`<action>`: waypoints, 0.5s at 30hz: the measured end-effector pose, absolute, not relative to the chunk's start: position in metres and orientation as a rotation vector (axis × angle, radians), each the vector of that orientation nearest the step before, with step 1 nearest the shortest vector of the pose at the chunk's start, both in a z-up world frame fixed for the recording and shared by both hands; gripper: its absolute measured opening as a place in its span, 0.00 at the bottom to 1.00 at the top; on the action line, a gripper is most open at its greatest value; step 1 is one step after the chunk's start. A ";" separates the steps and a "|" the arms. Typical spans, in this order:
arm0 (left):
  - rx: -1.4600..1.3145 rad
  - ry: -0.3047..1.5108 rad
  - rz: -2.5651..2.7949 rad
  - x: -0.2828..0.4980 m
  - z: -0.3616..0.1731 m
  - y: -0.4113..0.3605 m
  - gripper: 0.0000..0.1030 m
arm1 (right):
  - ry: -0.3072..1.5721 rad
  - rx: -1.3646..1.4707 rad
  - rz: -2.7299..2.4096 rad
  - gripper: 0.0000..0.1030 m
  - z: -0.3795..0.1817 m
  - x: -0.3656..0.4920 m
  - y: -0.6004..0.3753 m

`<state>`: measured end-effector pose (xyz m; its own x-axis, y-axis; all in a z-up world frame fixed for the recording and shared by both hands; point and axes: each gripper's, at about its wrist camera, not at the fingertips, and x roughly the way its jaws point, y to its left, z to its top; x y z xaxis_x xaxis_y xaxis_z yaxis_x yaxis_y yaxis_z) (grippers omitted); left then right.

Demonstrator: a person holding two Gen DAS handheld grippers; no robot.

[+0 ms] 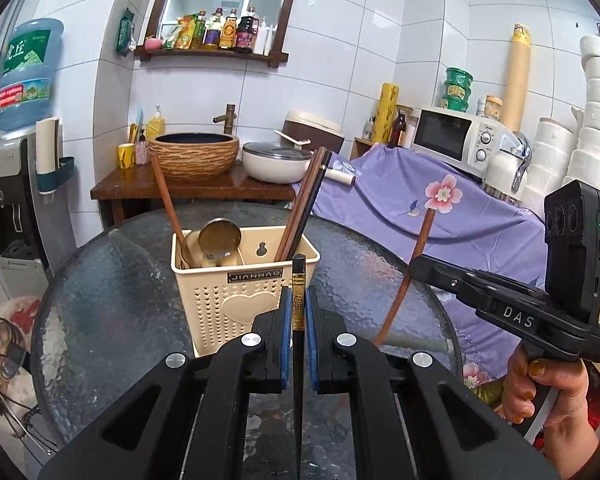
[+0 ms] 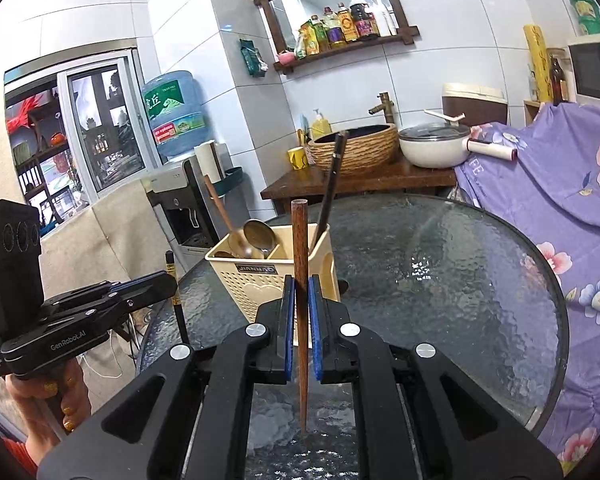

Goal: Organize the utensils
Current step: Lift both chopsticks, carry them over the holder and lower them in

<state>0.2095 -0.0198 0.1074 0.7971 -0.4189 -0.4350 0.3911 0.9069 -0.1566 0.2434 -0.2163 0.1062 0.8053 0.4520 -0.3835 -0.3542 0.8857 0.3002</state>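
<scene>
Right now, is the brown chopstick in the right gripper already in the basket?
Out. The right gripper holds the brown chopstick upright in front of the basket, above the glass table.

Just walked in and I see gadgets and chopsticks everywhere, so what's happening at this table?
A person is sorting utensils into a cream holder on the glass table. The left tool grips a black chopstick upright; the right tool grips a brown chopstick, also upright. Both chopsticks are still outside the holder. The holder already has spoons in one compartment and chopsticks in another.
</scene>
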 end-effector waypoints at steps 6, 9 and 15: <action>-0.050 0.448 -0.430 0.207 0.118 -0.018 0.07 | 0.439 0.191 0.449 0.07 0.120 0.244 -0.209; -0.049 0.440 -0.431 0.207 0.122 -0.019 0.07 | 0.424 0.168 0.453 0.07 0.129 0.244 -0.205; -0.018 0.404 -0.433 0.209 0.136 -0.025 0.07 | 0.409 0.125 0.448 0.07 0.145 0.251 -0.200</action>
<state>0.2093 -0.0251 0.1358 0.8298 -0.4118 -0.3767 0.4046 0.9088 -0.1021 0.2507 -0.1998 0.1451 0.8220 0.4445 -0.3561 -0.3951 0.8953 0.2057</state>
